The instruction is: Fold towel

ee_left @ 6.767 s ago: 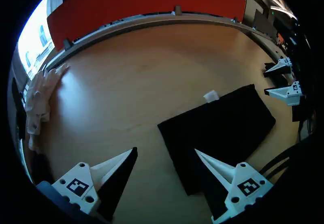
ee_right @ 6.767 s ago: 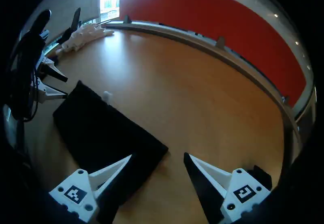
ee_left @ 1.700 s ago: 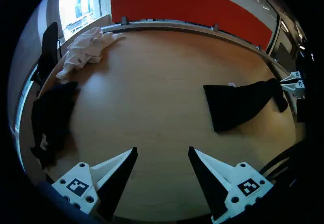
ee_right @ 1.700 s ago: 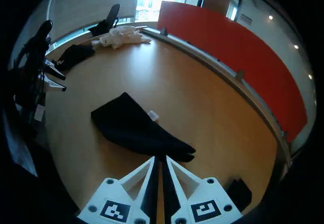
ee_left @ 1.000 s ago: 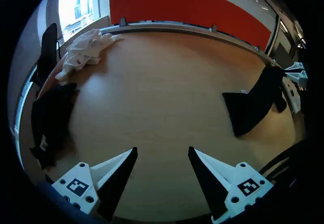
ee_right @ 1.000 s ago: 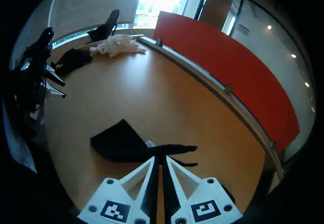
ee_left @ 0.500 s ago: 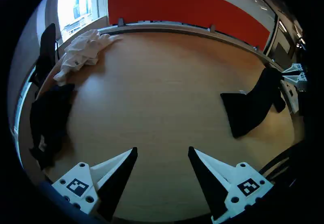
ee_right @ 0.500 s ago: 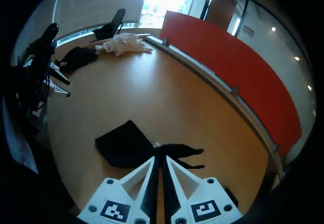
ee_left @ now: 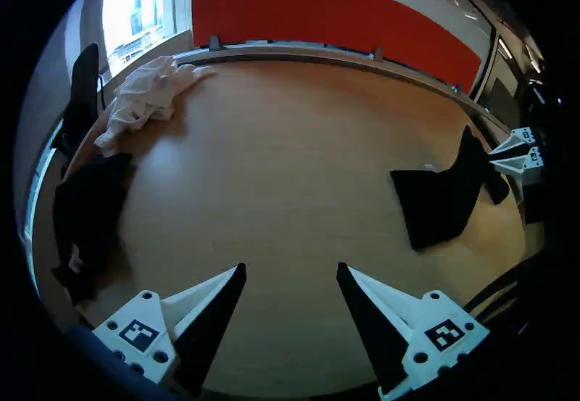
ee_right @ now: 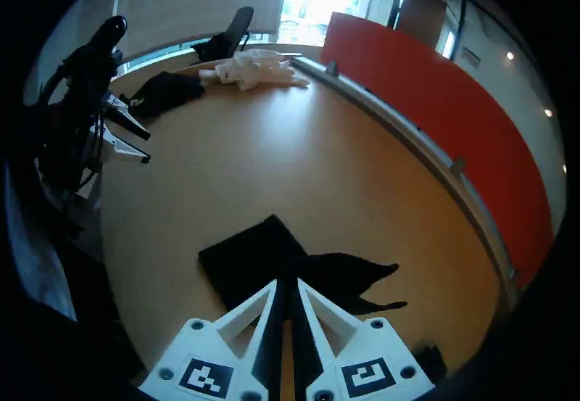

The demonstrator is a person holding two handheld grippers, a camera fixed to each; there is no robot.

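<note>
While right gripper (ee_right: 287, 283) pinches black towel (ee_left: 435, 201) at three o'clock, corner lifted off table (ee_left: 290, 147), left gripper (ee_left: 290, 274) gapes empty: fold judged unfinished, laying-over outstanding.

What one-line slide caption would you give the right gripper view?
Right tool shut on a black towel, part of it resting on the wooden table.

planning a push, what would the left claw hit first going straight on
Probably the bare table: the open left claw points at wood between the towel and a dark cloth. Depth is unclear.
</note>
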